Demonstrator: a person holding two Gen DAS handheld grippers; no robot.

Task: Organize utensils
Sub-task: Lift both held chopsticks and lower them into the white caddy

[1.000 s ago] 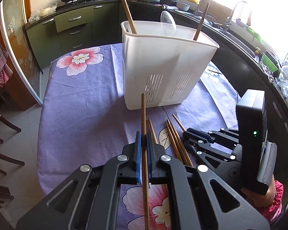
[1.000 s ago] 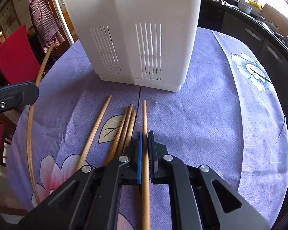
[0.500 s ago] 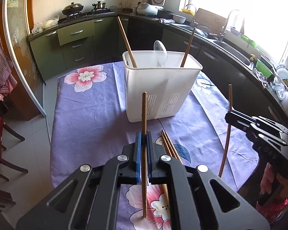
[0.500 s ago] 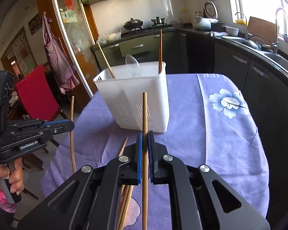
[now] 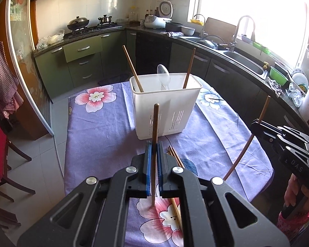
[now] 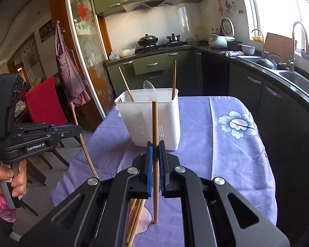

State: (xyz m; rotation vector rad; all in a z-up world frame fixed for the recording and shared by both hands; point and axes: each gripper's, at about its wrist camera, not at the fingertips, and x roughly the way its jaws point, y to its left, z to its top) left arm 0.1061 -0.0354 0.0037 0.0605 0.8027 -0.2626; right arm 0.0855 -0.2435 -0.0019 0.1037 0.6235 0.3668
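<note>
Two grippers above the tabletop (image 5: 105,135), each clenched on one chopstick.
Left gripper (image 5: 153,146) and right gripper (image 6: 155,146) hold upright chopsticks (image 5: 155,123) (image 6: 155,123) near the white caddy (image 5: 164,111); loose chopsticks (image 5: 176,160) lie beneath, open cloth either side.

utensil holder (image 5: 171,111): white plastic, smooth, slotted low on its walls
chopsticks (image 5: 176,159): bare wood, matt
spoon (image 5: 163,78): clear glossy plastic
tablecloth (image 5: 101,135): purple woven cloth, flower print, matt
left gripper (image 5: 153,154): black matt plastic, blue ribbed pads, metal pins
</note>
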